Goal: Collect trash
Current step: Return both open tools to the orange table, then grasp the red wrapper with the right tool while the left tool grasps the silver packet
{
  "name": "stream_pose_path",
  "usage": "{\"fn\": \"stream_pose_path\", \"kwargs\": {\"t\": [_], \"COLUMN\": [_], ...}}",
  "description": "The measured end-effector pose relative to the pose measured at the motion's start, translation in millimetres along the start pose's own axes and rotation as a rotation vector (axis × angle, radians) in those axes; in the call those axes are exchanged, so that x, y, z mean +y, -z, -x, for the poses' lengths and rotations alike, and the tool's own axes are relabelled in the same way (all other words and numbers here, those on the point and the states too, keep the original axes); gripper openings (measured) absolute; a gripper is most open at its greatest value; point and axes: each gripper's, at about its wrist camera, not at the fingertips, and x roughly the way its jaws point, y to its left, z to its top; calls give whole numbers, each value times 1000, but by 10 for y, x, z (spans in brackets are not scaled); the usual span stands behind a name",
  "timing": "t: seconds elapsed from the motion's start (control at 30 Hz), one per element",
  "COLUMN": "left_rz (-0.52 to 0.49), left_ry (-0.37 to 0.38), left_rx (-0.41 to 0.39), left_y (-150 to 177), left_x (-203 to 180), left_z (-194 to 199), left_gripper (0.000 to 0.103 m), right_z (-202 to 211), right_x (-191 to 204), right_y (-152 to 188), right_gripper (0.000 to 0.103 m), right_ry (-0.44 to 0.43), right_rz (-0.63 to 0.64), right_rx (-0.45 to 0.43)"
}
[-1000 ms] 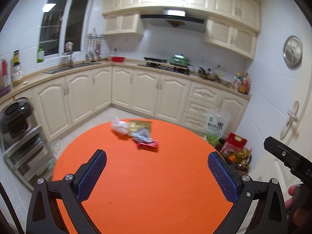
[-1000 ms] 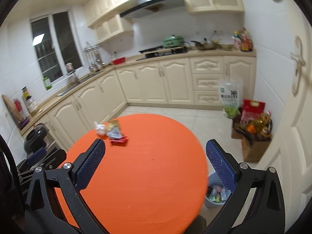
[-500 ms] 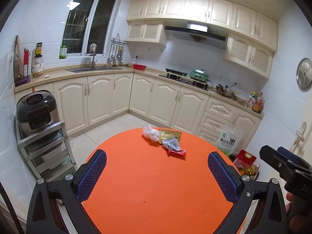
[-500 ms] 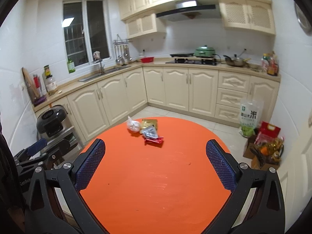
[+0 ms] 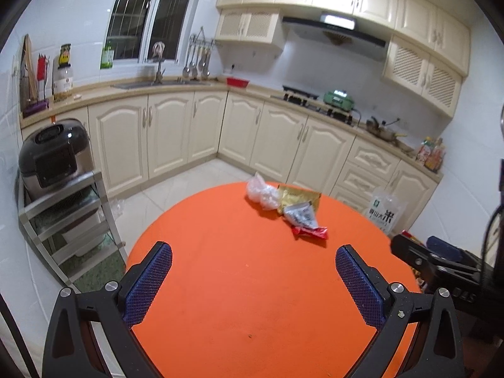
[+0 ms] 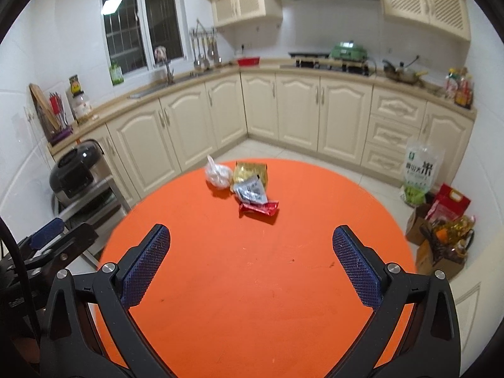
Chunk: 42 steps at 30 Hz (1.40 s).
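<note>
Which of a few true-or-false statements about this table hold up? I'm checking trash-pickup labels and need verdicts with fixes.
1. Both grippers are open and hold nothing. True: the left gripper and right gripper have their fingers spread wide above the orange table.
2. The red wrapper lies nearest the grippers among the trash. True.
3. The white plastic bag sits at the right end of the trash cluster. False: it is at the left end.
4. The gold packet lies on the floor. False: it is on the table, partly under the silver packet.
5. The right gripper grips the red wrapper. False: it is short of it.
</note>
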Motion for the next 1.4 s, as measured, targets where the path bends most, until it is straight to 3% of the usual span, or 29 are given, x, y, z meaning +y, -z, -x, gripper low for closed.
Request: {"fn": "stream_pose_path", "kwargs": {"t": [0.33, 0.53, 0.67, 0.77, 0.83, 1.0, 1.27, 1.4], "left_rz": [4, -9, -10, -14, -18, -27, -63, -89], "left_ry": [-45, -78, -97, -101, -100, -83, -56, -5], "left_rx": [108, 157, 183, 197, 203, 215, 230, 260], "left_y": [-622, -966, -1151, -1233, -1265, -1293, -1206, -1171], "left_x": [-47, -158, -187, -240, -287, -383, -529, -646], "left_z": [-1027, -1653, -2019, -2254, -2378, -2644, -2972, -3174], "left_gripper": [102, 102, 102, 102, 102, 102, 102, 102], "right_z": [-1336, -1869, -2143, -2202, -2181, -2076, -1905, -1786], "right_x": [-222, -201, -184, -71, -26, -77, -387, -607], "right_y": [-53, -107, -120, -110, -94, -61, 33, 89], "right_gripper": [103, 103, 95, 87, 72, 50, 44, 44], "right_ry": [-11, -1, -14, 25, 49, 4, -68, -99], "right_rz": [-23, -1, 5, 67, 105, 115, 99, 93], "right_rx": [183, 244, 284, 266, 250, 240, 245, 252]}}
